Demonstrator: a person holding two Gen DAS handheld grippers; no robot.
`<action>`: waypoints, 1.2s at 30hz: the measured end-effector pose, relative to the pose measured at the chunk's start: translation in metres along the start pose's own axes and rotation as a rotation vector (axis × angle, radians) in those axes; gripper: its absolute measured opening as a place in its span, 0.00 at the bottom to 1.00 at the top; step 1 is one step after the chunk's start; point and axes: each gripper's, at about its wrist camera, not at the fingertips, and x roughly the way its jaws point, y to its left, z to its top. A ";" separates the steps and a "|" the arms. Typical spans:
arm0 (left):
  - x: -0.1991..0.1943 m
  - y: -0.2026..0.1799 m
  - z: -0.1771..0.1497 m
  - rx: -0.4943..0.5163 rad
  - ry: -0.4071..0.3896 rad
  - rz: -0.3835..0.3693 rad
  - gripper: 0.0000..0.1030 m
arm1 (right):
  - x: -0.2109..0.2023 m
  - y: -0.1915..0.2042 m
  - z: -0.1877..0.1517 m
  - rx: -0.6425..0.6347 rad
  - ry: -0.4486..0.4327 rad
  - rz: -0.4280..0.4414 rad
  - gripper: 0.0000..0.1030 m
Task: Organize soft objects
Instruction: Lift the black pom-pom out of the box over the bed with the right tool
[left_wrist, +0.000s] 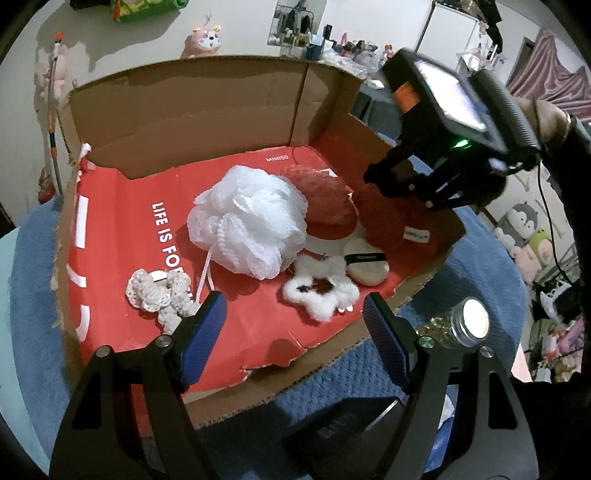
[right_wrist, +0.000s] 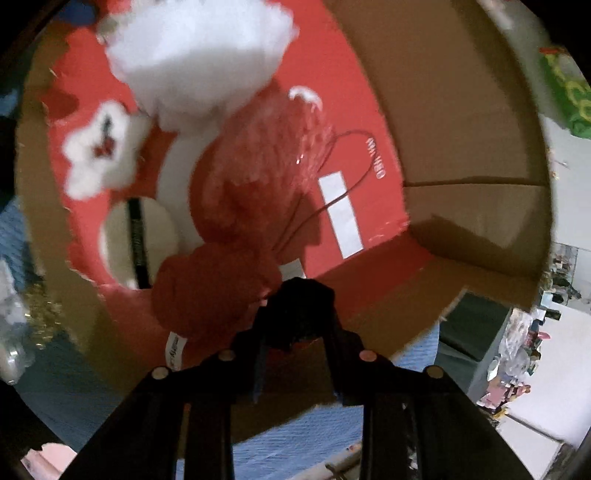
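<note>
Red plush toy (left_wrist: 391, 221) lies at the right end of the cardboard box (left_wrist: 192, 110), beside the white bath pouf (left_wrist: 247, 225). Right gripper (right_wrist: 299, 306) pinches its edge, likely to place it; left gripper (left_wrist: 295, 317) hovers wide, empty.

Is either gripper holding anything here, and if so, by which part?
Left gripper holds nothing. Right gripper sits at the red plush's edge; a grip cannot be told.
</note>
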 end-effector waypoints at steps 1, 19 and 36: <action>-0.003 -0.001 -0.001 0.001 -0.008 0.006 0.73 | -0.012 0.001 -0.005 0.020 -0.044 0.000 0.29; -0.081 -0.055 -0.061 0.009 -0.209 0.133 0.73 | -0.110 0.093 -0.112 0.271 -0.522 0.016 0.30; -0.096 -0.095 -0.133 0.012 -0.293 0.232 0.73 | -0.068 0.219 -0.139 0.419 -0.698 0.259 0.30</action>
